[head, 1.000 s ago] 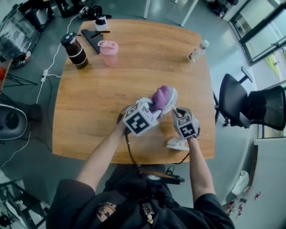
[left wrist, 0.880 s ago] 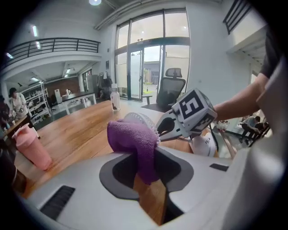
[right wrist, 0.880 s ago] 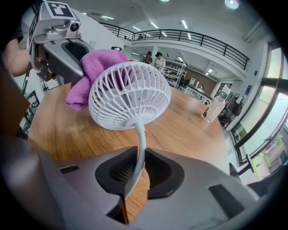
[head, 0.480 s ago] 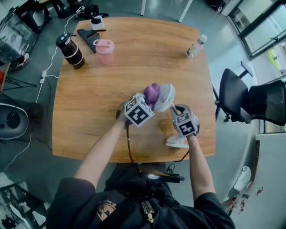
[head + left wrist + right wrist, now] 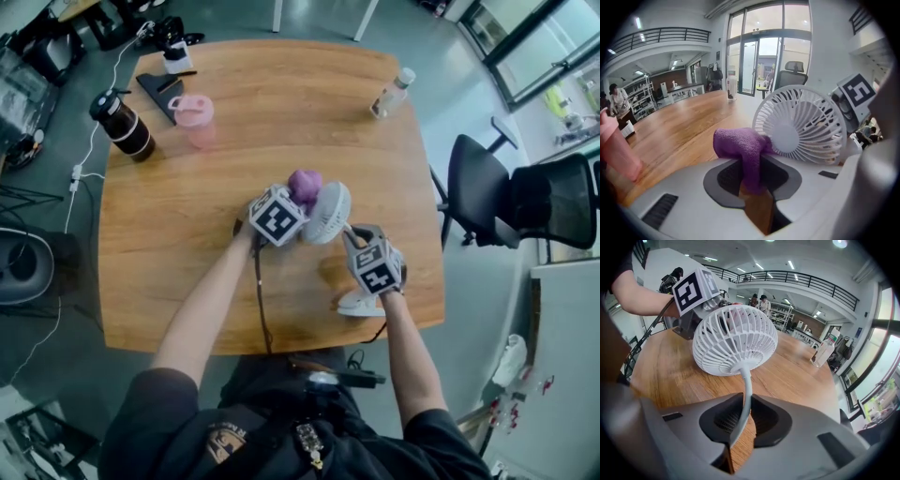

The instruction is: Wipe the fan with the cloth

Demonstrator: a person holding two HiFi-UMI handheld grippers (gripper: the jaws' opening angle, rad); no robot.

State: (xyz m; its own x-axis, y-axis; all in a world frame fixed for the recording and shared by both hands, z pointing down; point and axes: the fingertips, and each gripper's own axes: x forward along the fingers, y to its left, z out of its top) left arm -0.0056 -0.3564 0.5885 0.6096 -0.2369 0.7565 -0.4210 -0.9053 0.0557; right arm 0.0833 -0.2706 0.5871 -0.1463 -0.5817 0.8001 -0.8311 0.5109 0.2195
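The left tool (image 5: 296, 199) has slid the cloth (image 5: 305, 182) across the fan (image 5: 329, 214) grille — toward its edge.

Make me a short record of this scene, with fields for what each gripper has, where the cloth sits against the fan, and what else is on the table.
Left gripper: shut on the purple cloth
Right gripper: shut on the fan's thin white neck
Fan: small, white, head tilted; base near the table's front edge
Cloth contact: bunched at the lower left of the front grille, appears to touch it
Table: wooden
Also on table: pink cup, dark bottle, clear bottle
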